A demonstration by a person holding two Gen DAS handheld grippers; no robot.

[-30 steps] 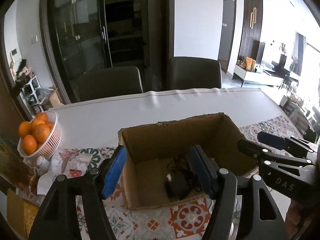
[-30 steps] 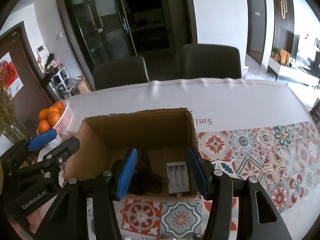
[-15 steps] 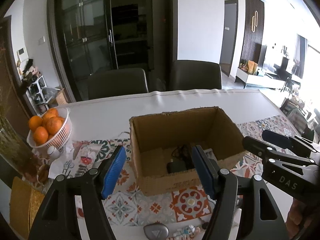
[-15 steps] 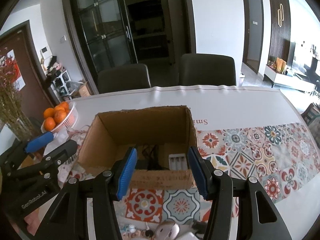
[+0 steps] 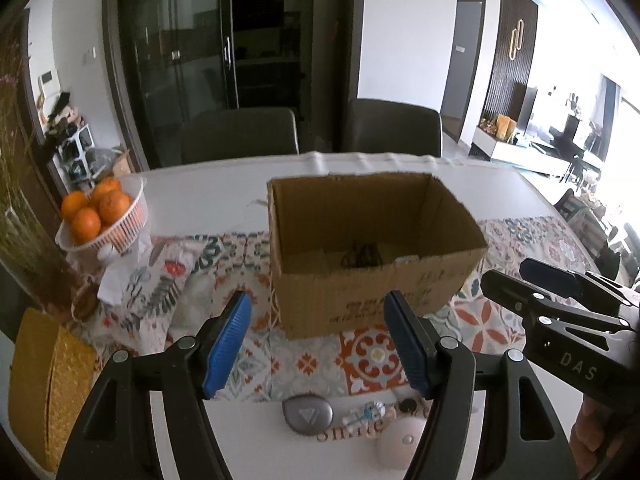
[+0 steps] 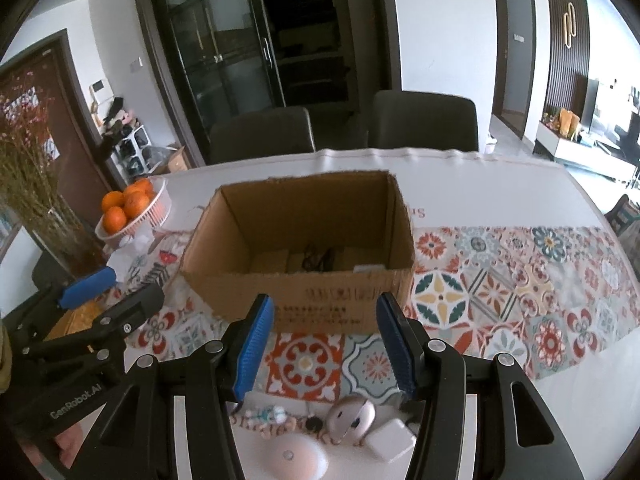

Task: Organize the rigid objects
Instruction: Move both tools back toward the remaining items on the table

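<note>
An open cardboard box (image 5: pixel 372 288) (image 6: pixel 304 300) stands on the patterned runner, with dark cables (image 5: pixel 360 258) on its floor. My left gripper (image 5: pixel 320 344) hangs open and empty in front of the box. My right gripper (image 6: pixel 324 344) is open and empty too, beside it. On the white table near me lie a grey mouse-shaped gadget (image 5: pixel 307 414), a small figurine (image 5: pixel 368 420), a round white device (image 6: pixel 292 460), a silver mouse (image 6: pixel 350 420) and a white adapter (image 6: pixel 390 444).
A white basket of oranges (image 5: pixel 102 216) sits at the left with crumpled tissue beside it. A vase of dried stems (image 6: pixel 44 208) stands farther left. A yellow box (image 5: pixel 44 392) lies at the near left. Two dark chairs (image 6: pixel 260 134) stand behind the table.
Both grippers have drawn back from over the box toward me. The box now looks smaller, and the small items on the near table have come into view.
</note>
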